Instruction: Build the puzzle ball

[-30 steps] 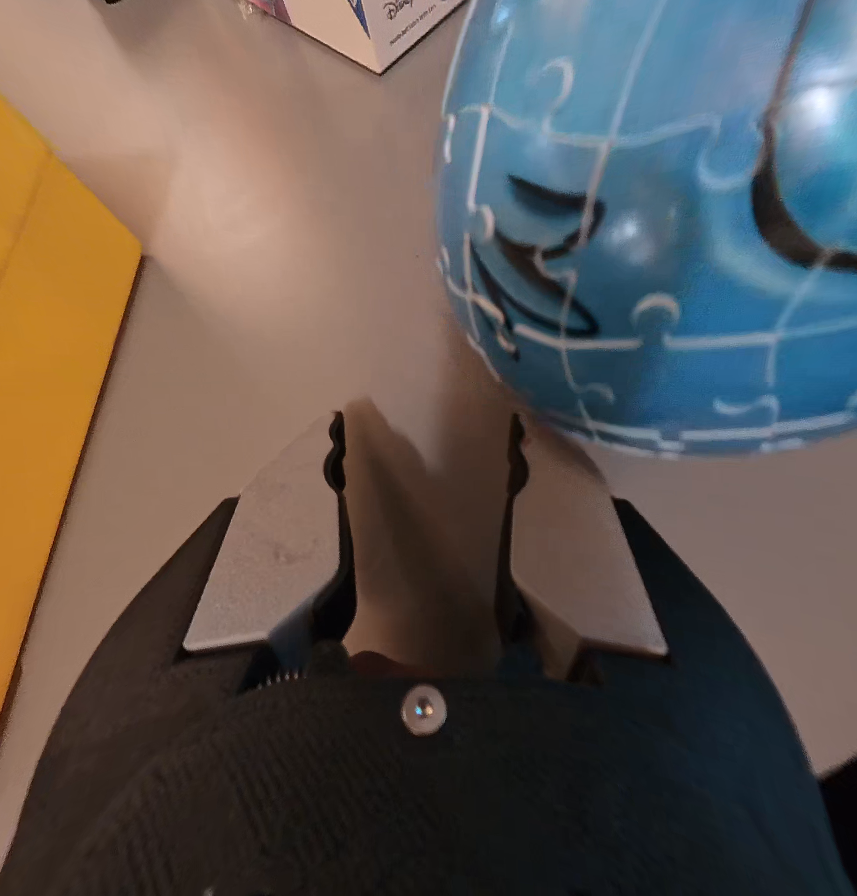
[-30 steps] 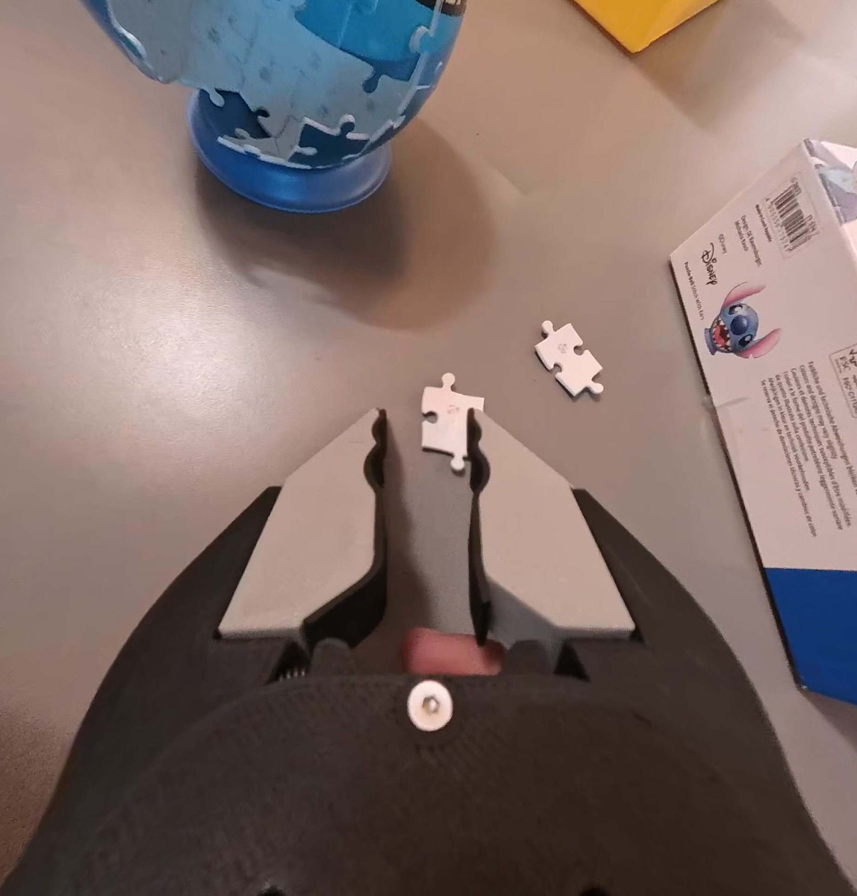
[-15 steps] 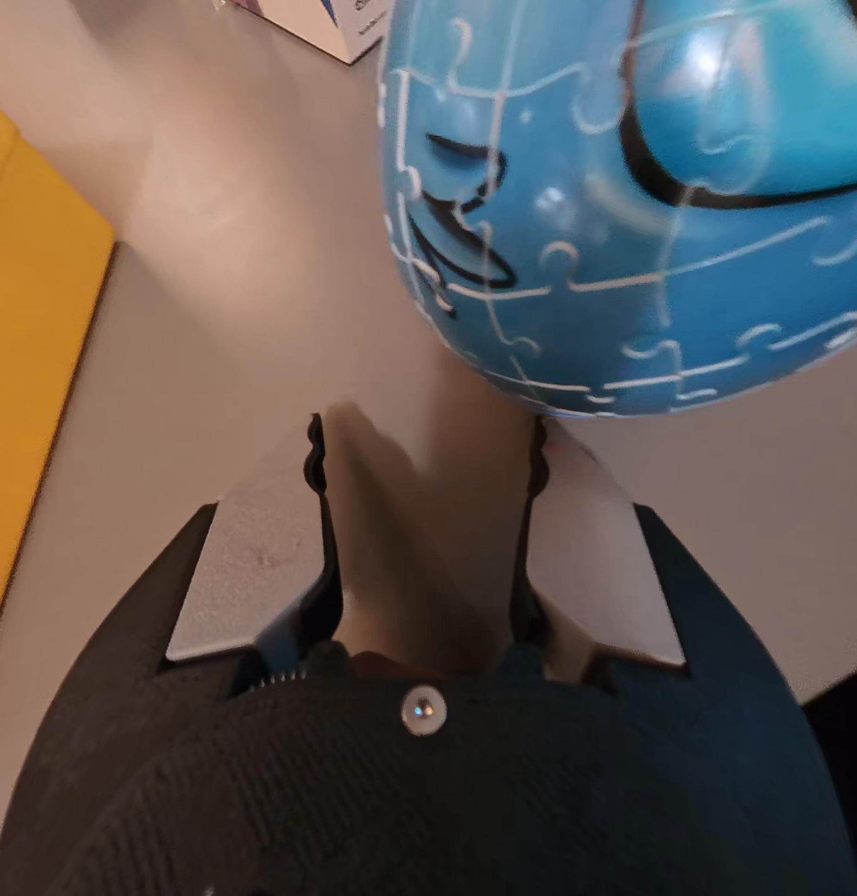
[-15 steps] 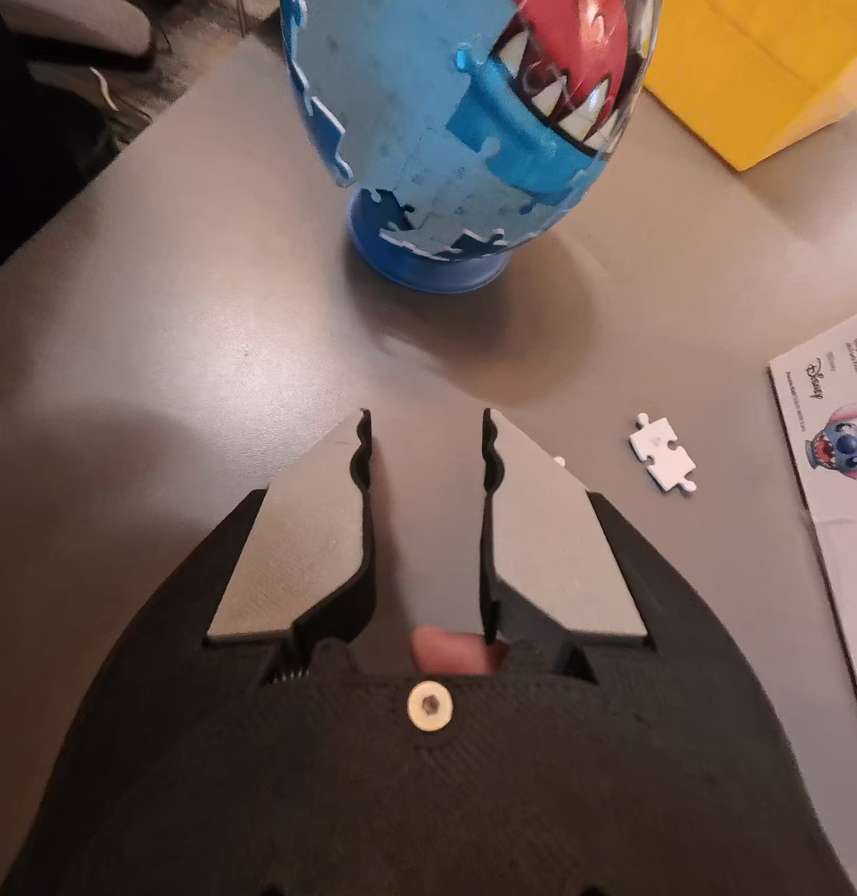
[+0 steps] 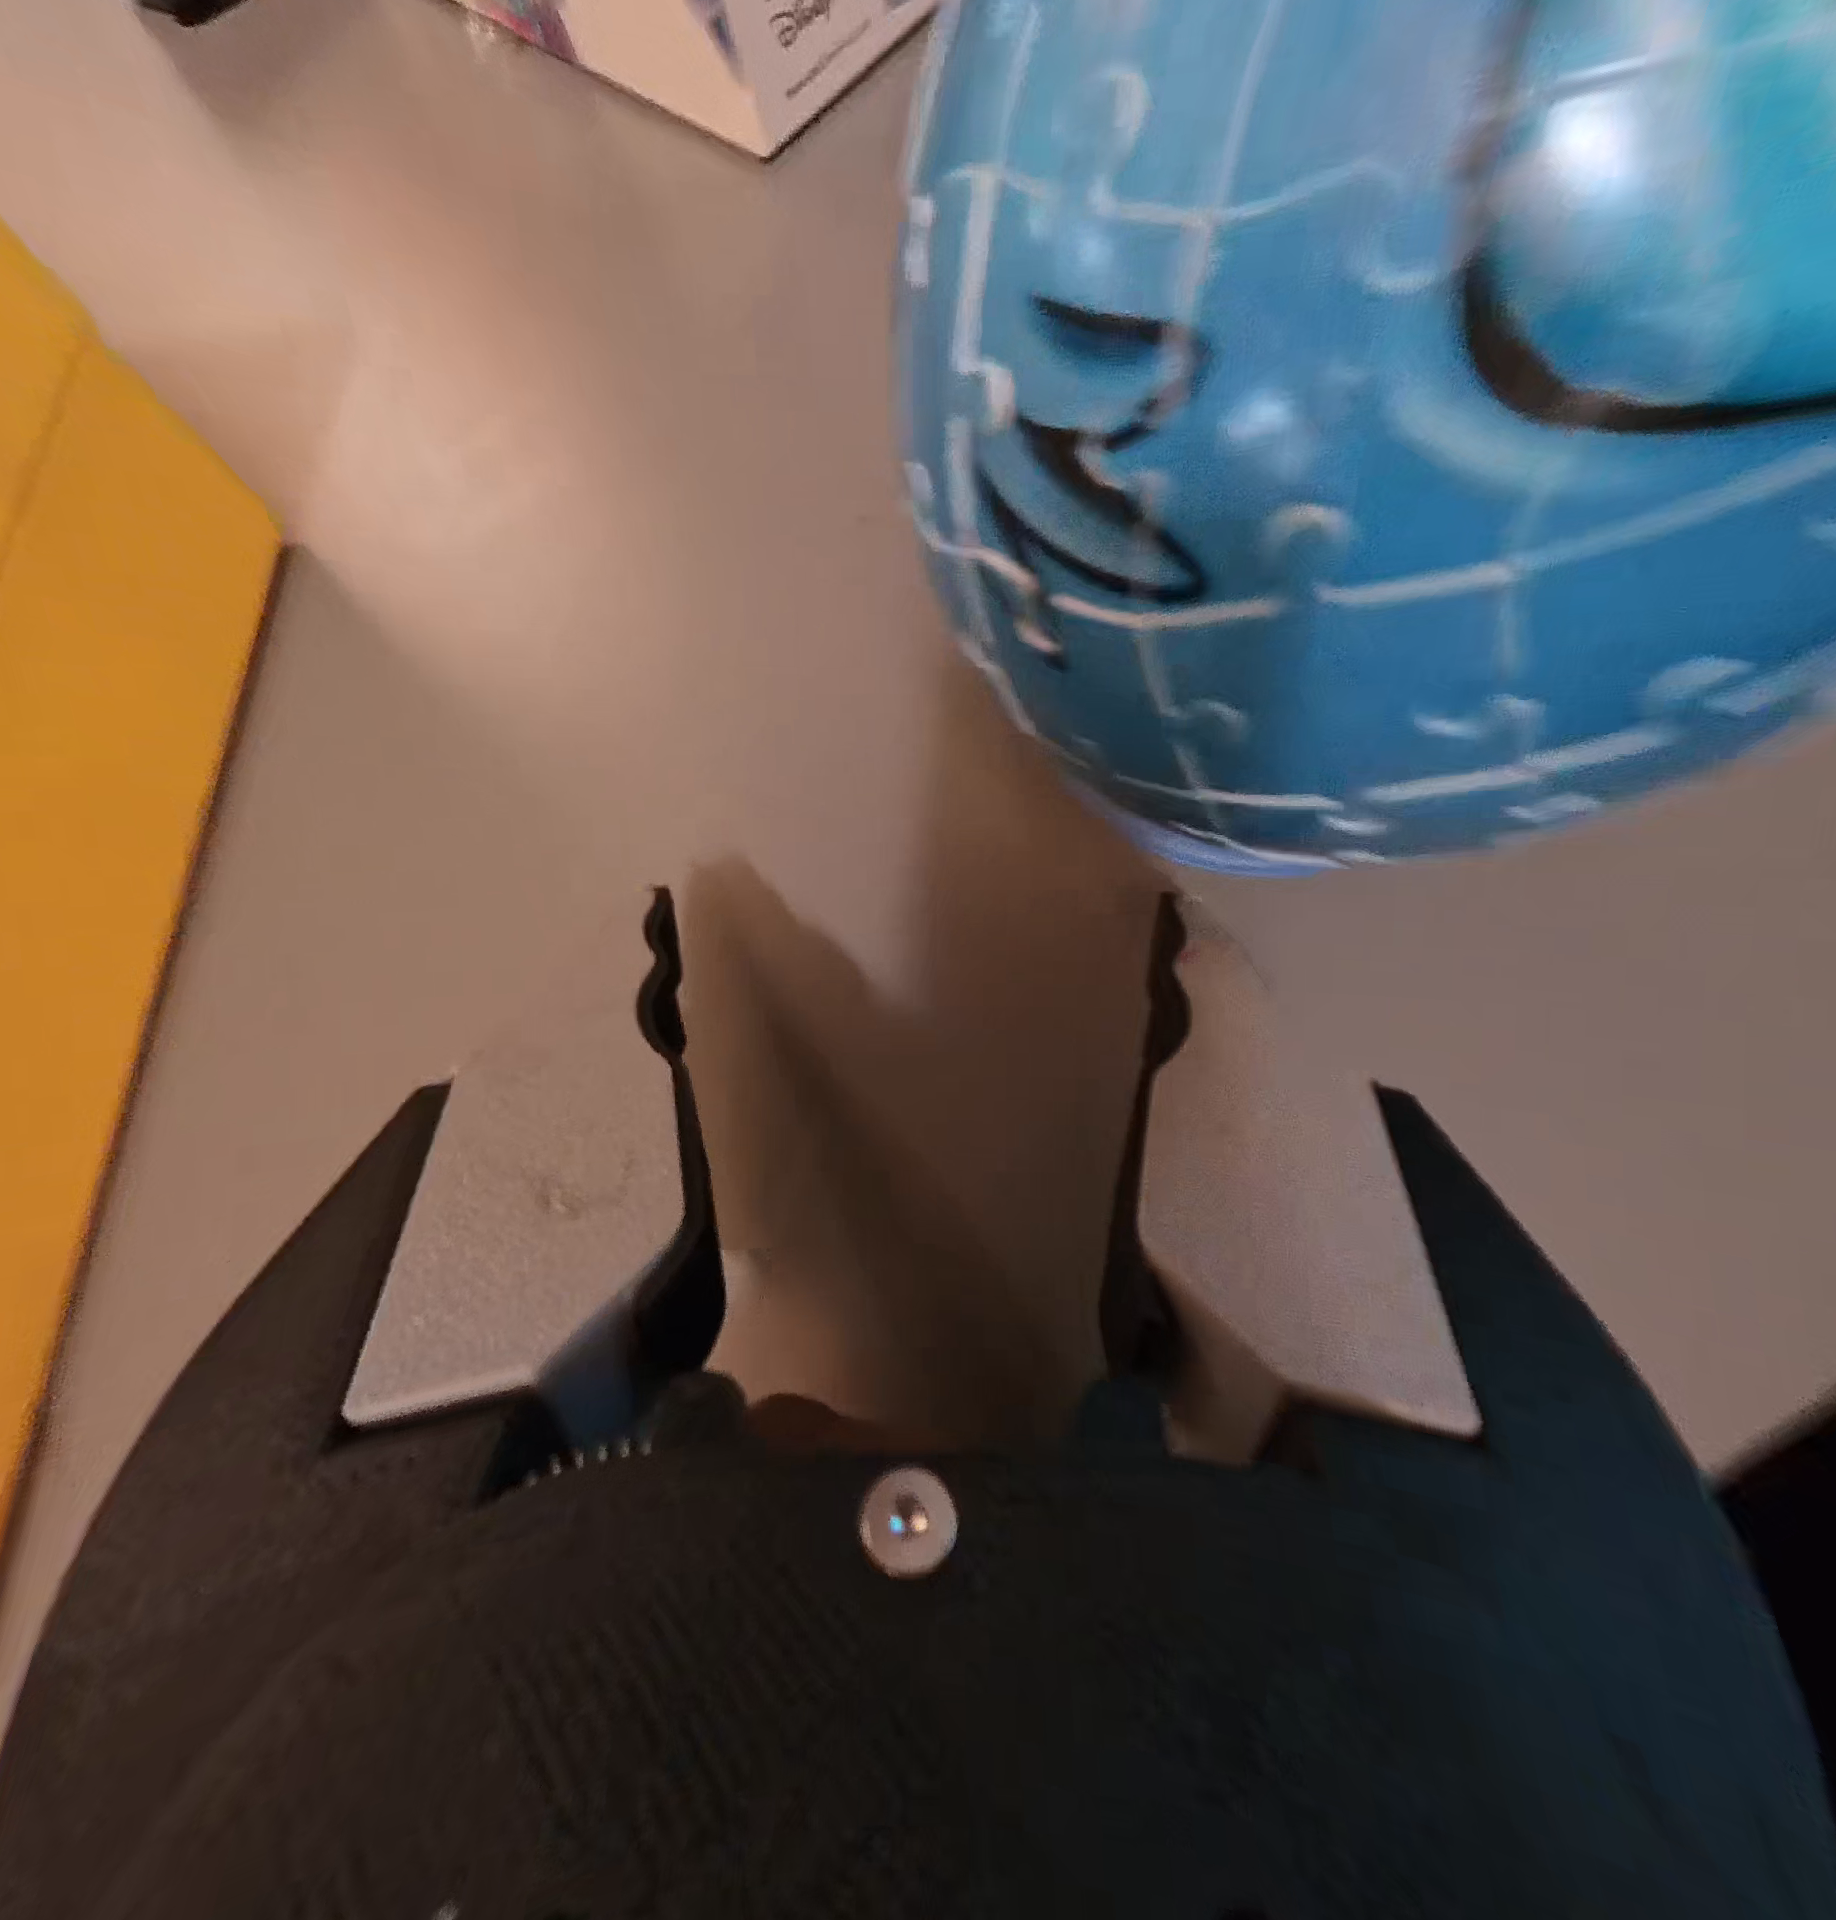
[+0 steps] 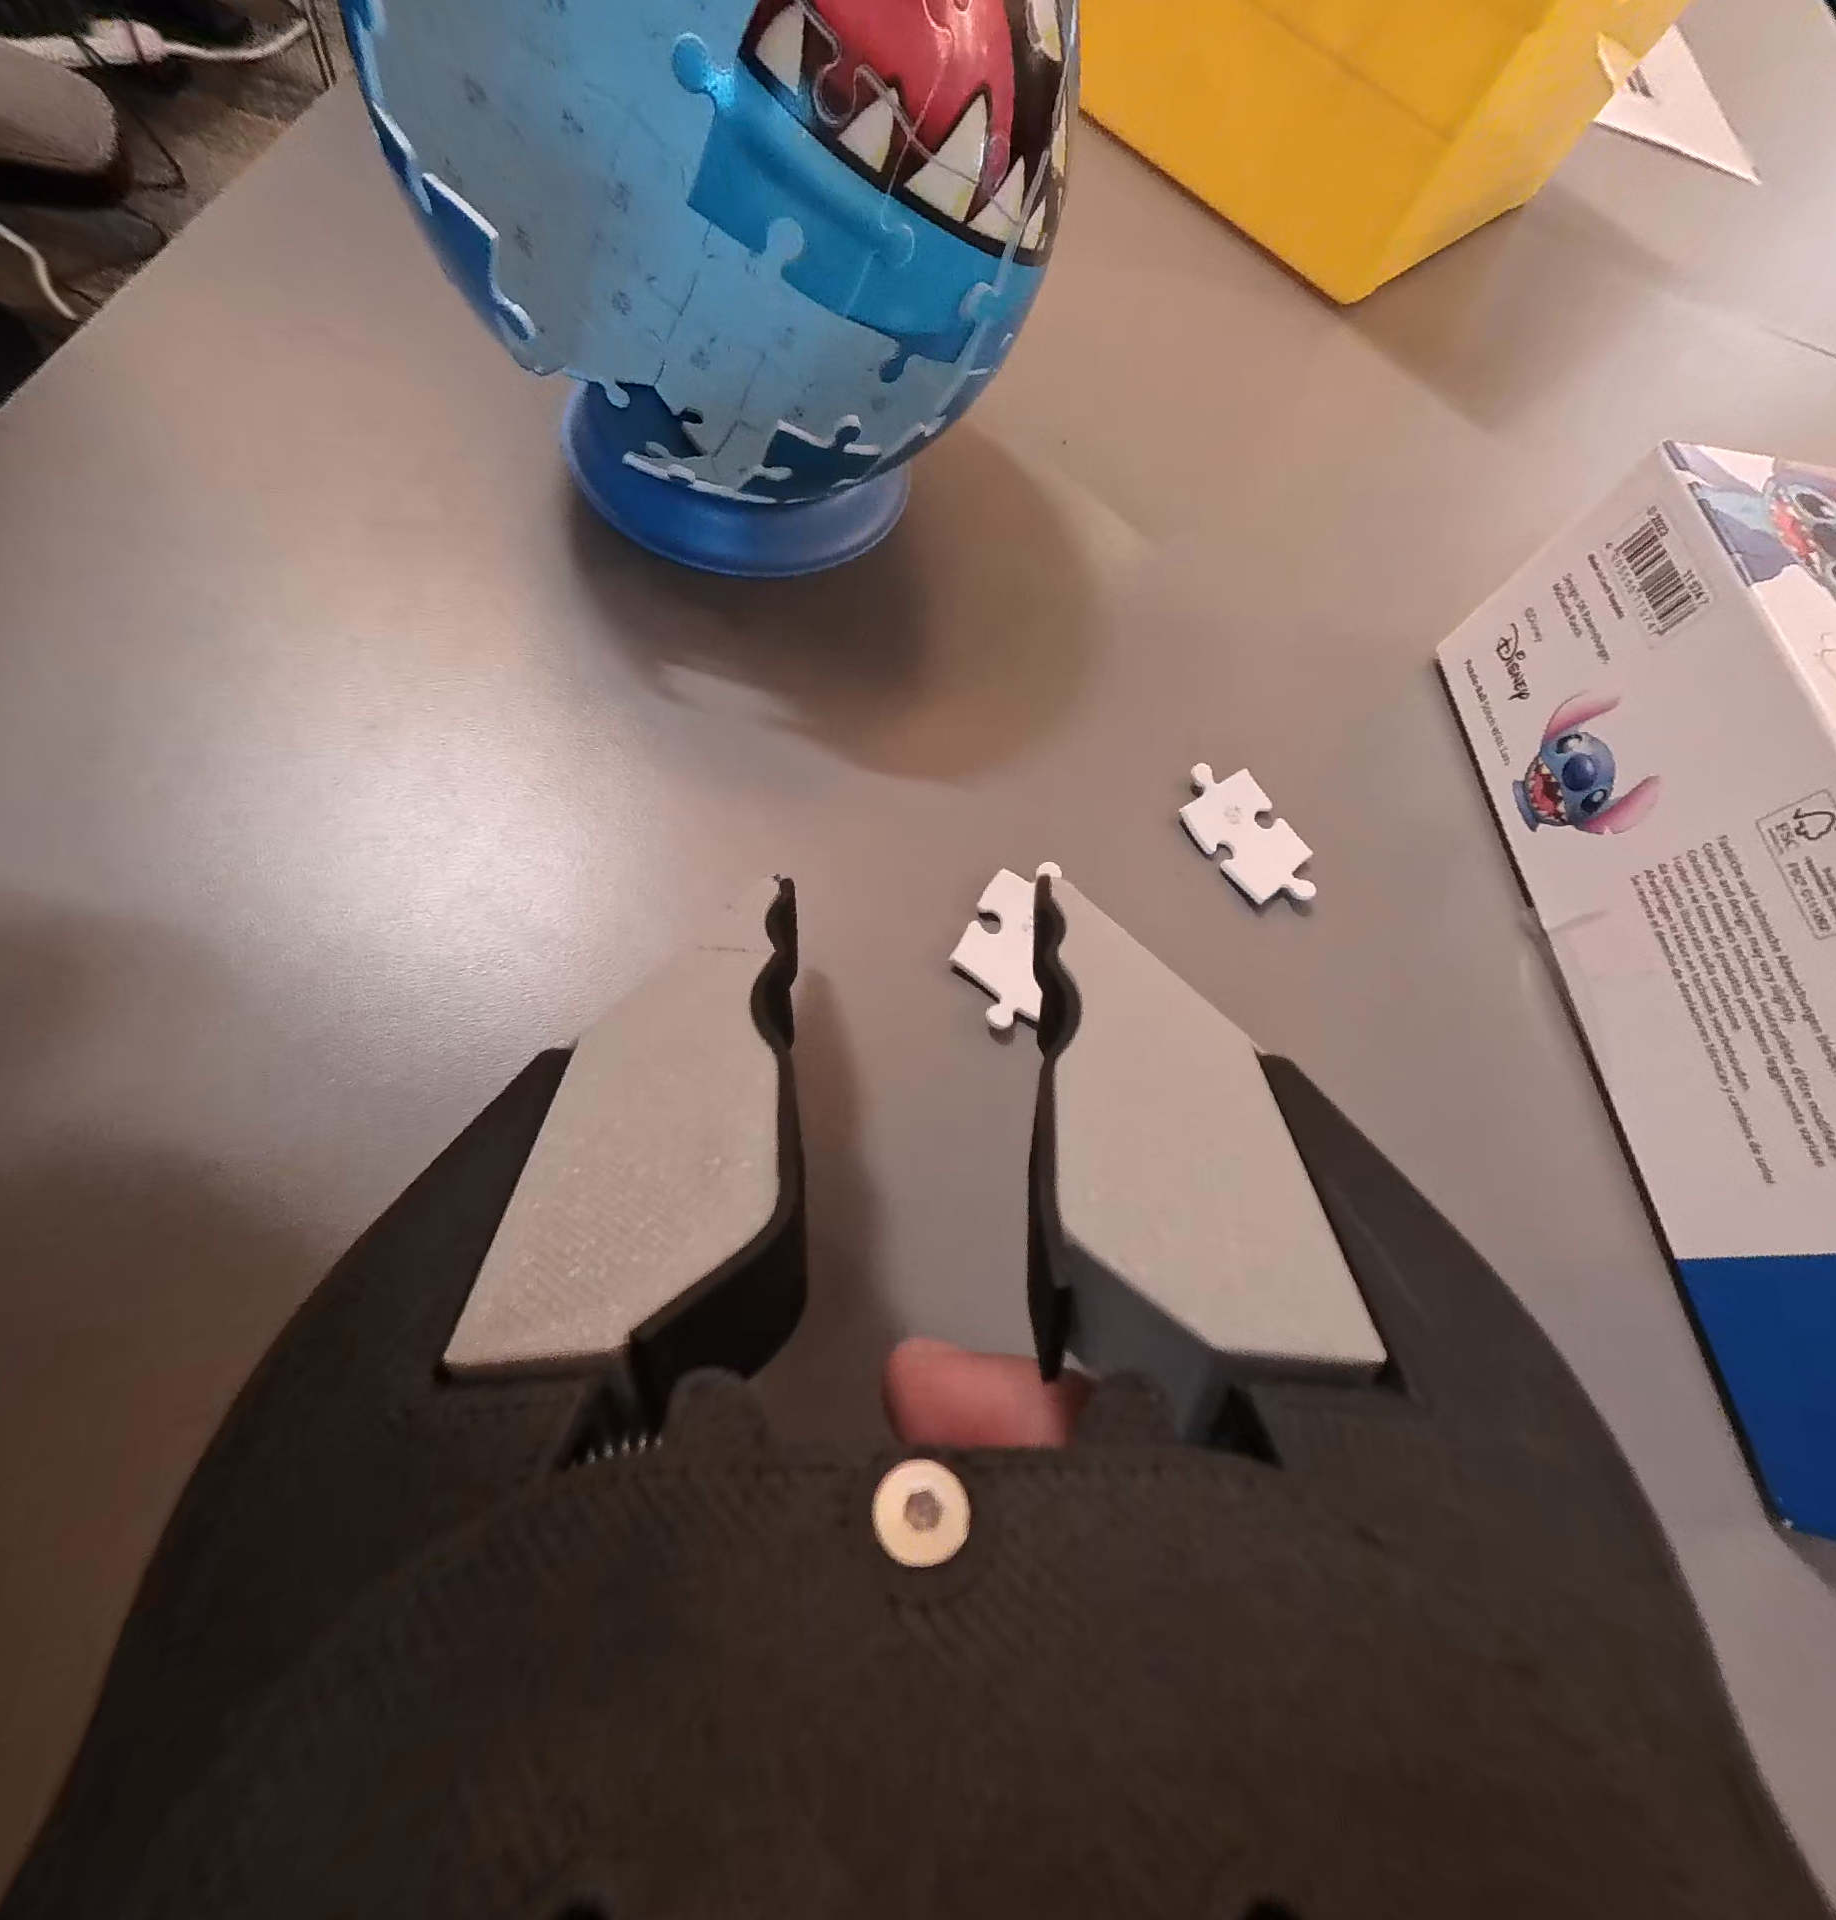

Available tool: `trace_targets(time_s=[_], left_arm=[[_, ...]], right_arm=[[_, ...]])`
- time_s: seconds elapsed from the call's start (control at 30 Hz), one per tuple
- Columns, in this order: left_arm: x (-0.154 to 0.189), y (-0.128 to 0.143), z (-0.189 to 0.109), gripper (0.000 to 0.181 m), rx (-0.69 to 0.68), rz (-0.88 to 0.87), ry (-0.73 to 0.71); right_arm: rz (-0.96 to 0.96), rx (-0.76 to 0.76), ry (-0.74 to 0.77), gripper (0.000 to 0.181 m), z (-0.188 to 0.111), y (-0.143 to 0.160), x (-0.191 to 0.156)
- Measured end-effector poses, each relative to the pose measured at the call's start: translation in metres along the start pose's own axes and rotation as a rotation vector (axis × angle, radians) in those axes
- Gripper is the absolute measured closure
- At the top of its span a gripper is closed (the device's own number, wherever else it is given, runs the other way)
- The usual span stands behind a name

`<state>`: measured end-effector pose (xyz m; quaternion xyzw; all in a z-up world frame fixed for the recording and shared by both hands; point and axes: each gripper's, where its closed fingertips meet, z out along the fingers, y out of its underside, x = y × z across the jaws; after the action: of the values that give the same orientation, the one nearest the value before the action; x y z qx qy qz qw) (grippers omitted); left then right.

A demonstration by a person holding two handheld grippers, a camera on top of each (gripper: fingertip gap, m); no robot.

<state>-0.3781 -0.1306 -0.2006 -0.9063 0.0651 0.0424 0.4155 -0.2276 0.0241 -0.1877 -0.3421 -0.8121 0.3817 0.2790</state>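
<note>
Since half a second ago the right gripper [image 6: 909, 894] has swung back toward the loose pieces, so the nearer white puzzle piece [image 6: 1000, 951] again shows at its right fingertip, and the left gripper [image 5: 909, 904] has spread its jaws wider while the puzzle ball [image 5: 1413, 468] slid a little to the right in its view.

That ball stands on its blue ring stand [image 6: 732, 514] at the far side of the grey desk [image 6: 270, 727], mostly built, with gaps low on its near side; the stand probably keeps it from rolling while pieces go in. Both white pieces lie face down, the second piece [image 6: 1246, 836] farther right, close to the printed box [image 6: 1672, 935]. A yellow box [image 6: 1340, 125] sits far right.

Right jaws stand moderately apart and hold nothing; the right finger overlaps the nearer piece, though contact cannot be told. Judging by this, a pickup is being lined up and the jaws need to shift right. Left jaws are wide and empty, just near of the ball's underside, likely ready to steady it.
</note>
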Motion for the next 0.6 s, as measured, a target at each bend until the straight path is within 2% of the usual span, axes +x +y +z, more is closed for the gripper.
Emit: trace_targets(time_s=[0.1, 0.23, 0.37, 0.5, 0.6], left_arm=[[0.018, -0.003, -0.006, 0.094, 0.056, -0.034, 0.04], [0.008, -0.005, 0.004, 0.096, 0.014, 0.015, -0.085], [0.0, -0.013, 0.013, 0.099, 0.02, 0.036, -0.105], [-0.016, -0.019, 0.023, 0.103, 0.019, 0.071, -0.151], [-0.02, -0.025, 0.033, 0.106, 0.016, 0.069, -0.116]], right_arm=[[-0.001, 0.011, -0.006, 0.138, 0.001, -0.003, -0.001], [-0.015, 0.001, 0.003, 0.138, 0.003, -0.003, -0.002], [-0.004, -0.045, 0.028, 0.13, 0.001, 0.005, 0.001], [0.04, -0.062, 0.072, 0.132, -0.007, 0.01, 0.015], [0.07, -0.096, 0.078, 0.132, -0.006, 0.019, 0.019]])
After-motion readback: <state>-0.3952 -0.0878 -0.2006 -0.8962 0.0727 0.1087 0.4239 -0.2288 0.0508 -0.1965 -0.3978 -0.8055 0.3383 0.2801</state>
